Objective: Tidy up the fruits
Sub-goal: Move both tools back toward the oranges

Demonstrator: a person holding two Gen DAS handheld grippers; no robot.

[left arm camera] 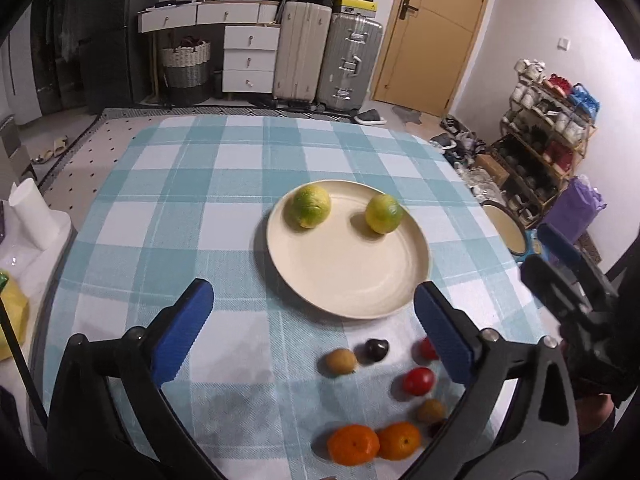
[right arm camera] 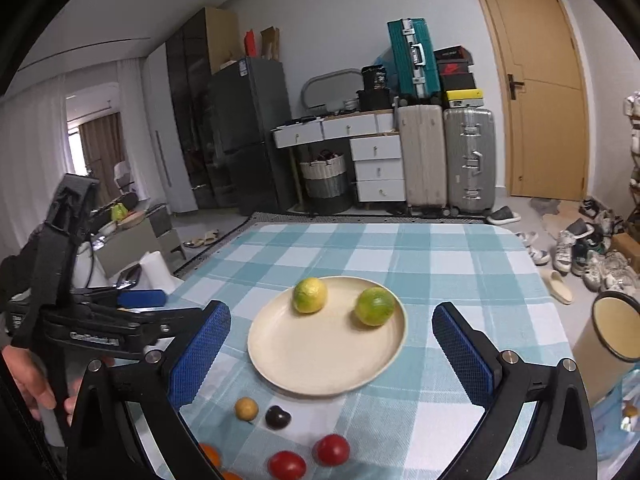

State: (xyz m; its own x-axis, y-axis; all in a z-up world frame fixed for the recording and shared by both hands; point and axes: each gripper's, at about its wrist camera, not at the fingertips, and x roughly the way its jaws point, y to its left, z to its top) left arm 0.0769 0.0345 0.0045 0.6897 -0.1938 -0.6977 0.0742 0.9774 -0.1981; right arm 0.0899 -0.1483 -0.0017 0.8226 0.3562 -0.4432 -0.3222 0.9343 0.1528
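Observation:
A cream plate (left arm camera: 344,276) (right arm camera: 316,360) sits mid-table on the checked cloth and holds two yellow-green citrus fruits (left arm camera: 311,211) (left arm camera: 384,213). In front of the plate lie small loose fruits: a brown one (left arm camera: 341,361), a dark plum (left arm camera: 377,350), red tomatoes (left arm camera: 418,381) and two oranges (left arm camera: 353,444). My left gripper (left arm camera: 313,296) hovers above the plate's near rim, open and empty. My right gripper (right arm camera: 332,312) is also open and empty, framing the plate from slightly further right, with the tomatoes (right arm camera: 331,449) below it.
A cream enamel pot (right arm camera: 612,328) stands off the table's right edge. A white paper roll (left arm camera: 32,212) and a yellow bag (left arm camera: 12,312) are at the left. A hand (right arm camera: 28,384) holds the left gripper's handle. Shoes and suitcases lie beyond the table.

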